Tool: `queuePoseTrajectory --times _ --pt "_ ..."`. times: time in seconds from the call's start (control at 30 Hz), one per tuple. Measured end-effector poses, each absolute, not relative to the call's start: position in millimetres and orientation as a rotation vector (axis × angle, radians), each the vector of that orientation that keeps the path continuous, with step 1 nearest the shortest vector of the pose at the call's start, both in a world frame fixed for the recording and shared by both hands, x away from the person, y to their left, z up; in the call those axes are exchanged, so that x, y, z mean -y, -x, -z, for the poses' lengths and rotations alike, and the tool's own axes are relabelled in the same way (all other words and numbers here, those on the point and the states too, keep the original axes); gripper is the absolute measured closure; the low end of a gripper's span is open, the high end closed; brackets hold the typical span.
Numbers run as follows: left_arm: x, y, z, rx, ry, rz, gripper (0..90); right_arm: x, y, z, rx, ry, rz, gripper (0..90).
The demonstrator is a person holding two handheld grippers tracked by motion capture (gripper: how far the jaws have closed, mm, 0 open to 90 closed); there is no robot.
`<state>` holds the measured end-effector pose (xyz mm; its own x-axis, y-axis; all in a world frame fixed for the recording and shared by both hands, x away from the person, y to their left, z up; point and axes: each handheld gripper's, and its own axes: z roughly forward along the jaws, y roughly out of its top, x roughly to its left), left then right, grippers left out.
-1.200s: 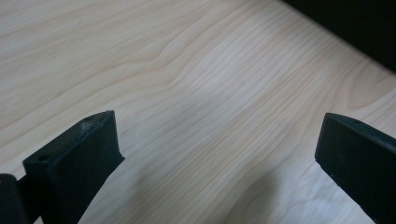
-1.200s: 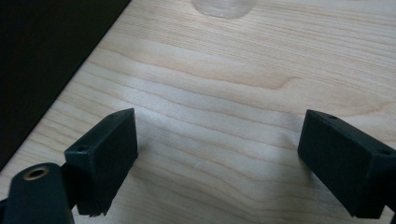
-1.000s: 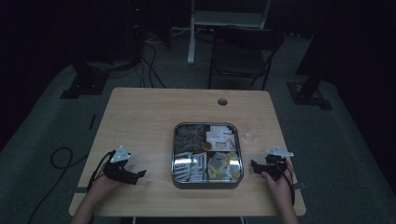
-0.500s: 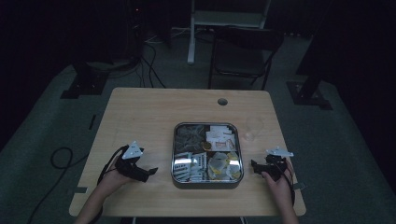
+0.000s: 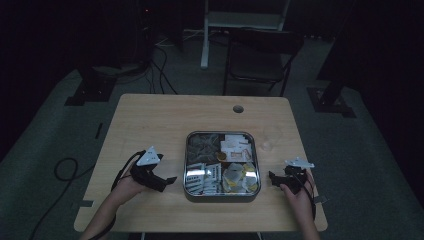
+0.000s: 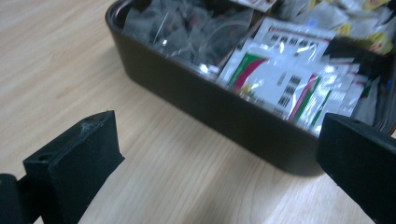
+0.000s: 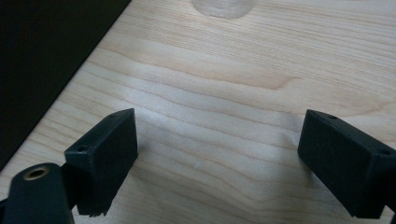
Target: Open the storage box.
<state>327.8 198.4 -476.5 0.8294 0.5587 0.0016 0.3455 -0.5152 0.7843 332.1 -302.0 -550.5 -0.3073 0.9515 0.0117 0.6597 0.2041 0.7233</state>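
High view shows a square metal tin (image 5: 221,192) packed with tea bags and sachets (image 5: 205,176), standing a little toward the near edge of the wooden table (image 5: 150,120), with the left gripper (image 5: 167,181) just beside the tin's left wall and the right gripper (image 5: 272,177) near its right wall, by the table's near right corner. Left gripper view looks between wide-parted empty jaws at the tin's dark side and its white, green and red sachets. Right gripper view has jaws equally spread over bare wood, a clear plastic cup (image 7: 223,7) ahead.
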Motion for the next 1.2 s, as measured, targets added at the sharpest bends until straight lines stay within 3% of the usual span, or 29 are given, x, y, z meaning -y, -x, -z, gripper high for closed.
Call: queuePoseTrajectory --times 1.2 --pt "-113 -352 462 -0.454 -2.159 -0.221 0.7 302 -332 551 -2.040 -1.499 -0.883 11.6"
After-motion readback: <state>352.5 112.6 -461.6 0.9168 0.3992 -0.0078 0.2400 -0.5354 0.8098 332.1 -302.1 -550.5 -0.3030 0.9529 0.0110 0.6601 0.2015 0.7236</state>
